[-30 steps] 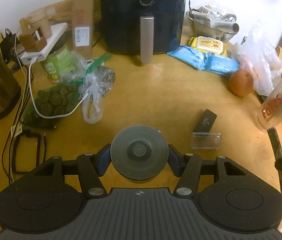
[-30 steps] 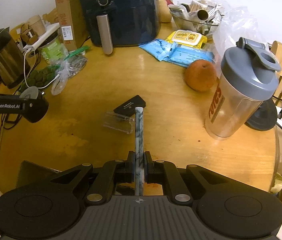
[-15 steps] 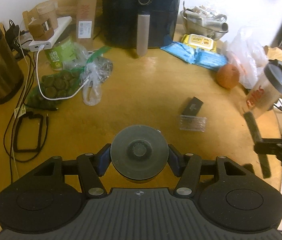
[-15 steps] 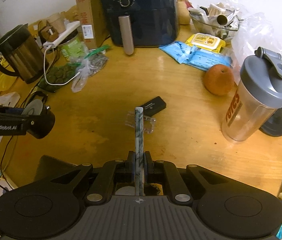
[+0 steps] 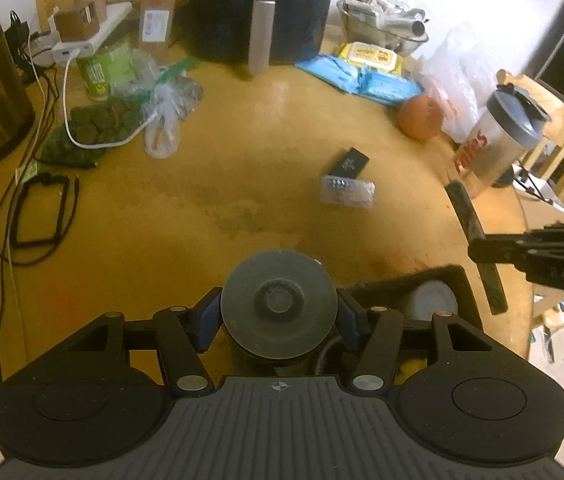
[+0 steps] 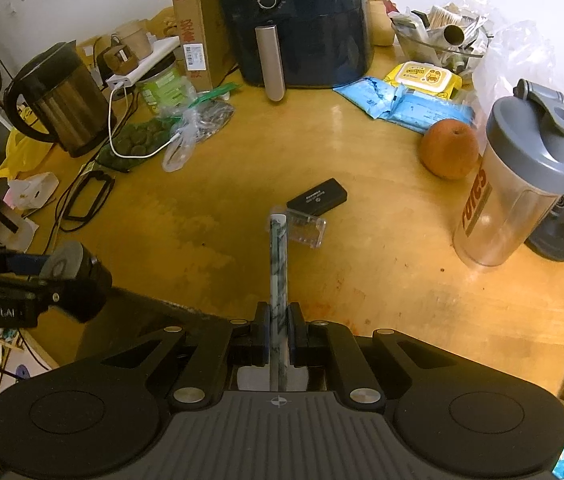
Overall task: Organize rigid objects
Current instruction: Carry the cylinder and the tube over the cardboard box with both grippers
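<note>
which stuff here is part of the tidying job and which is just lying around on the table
In the job:
- round grey-lidded container held in the left gripper
- marbled stick clamped in the right gripper
- black bin at the table's near edge
- small black case
- clear plastic case

Lying about:
- air fryer
- kettle
- shaker bottle
- orange
- blue packets
</note>
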A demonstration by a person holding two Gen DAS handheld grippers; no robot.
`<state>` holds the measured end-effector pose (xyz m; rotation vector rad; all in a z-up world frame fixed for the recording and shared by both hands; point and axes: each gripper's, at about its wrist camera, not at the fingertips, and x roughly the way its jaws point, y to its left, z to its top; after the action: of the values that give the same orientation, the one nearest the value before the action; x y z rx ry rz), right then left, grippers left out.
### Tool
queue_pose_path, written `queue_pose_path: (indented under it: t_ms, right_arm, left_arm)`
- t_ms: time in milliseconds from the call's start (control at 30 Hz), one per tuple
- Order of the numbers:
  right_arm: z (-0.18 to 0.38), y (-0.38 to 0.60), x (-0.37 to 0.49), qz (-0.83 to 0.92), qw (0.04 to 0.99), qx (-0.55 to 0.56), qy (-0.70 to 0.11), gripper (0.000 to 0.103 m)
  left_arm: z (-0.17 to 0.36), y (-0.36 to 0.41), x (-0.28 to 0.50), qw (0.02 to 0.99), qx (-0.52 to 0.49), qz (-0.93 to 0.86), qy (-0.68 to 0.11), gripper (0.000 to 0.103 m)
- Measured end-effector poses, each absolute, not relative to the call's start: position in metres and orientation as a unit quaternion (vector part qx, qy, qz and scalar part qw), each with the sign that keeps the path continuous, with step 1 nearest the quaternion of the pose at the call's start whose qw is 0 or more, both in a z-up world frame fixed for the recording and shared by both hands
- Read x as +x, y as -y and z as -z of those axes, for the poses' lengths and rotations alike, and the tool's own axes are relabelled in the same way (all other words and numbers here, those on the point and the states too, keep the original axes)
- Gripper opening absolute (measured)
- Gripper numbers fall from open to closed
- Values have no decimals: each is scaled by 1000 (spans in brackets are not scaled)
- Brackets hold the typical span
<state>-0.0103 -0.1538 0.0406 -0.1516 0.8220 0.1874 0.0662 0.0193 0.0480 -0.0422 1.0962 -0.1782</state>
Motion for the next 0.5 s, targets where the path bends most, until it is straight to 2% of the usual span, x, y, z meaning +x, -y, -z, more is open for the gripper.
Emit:
queue_pose_path:
  t_ms: [300, 500]
  right_arm:
    - [-38, 159, -27, -102, 908, -75, -399, 11]
    - [-34, 159, -36, -121, 903, -82, -403, 11]
  left_arm:
    - [-34, -12, 56, 839, -28, 103, -534, 57]
    - [-38, -12, 46, 850, -36, 96, -517, 65]
